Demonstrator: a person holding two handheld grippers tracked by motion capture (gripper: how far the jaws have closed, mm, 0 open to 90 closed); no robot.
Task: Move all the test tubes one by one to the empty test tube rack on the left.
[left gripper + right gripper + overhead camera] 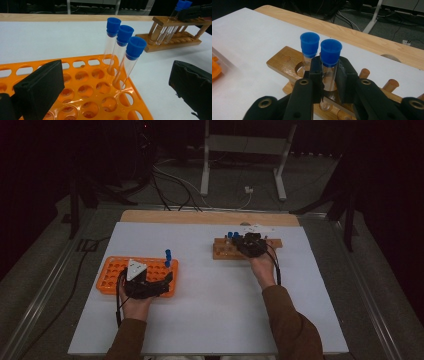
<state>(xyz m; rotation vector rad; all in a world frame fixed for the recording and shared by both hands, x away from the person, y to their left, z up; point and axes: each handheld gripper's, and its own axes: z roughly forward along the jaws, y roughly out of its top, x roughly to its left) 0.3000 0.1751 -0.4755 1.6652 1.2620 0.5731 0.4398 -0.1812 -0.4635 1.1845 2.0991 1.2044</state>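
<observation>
table [210, 285] middle: open | obstacles: orange rack [112, 270], wooden rack [220, 251]

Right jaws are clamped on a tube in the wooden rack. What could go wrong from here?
1. The held tube stands close beside a second capped tube; a tilted lift could knock that neighbour or snag in the wooden rack's hole.
2. The right gripper grips smooth glass below the blue cap, so the tube may slip.
3. In the orange rack, three tubes already lean; inserting another nearby could bump them.
</observation>
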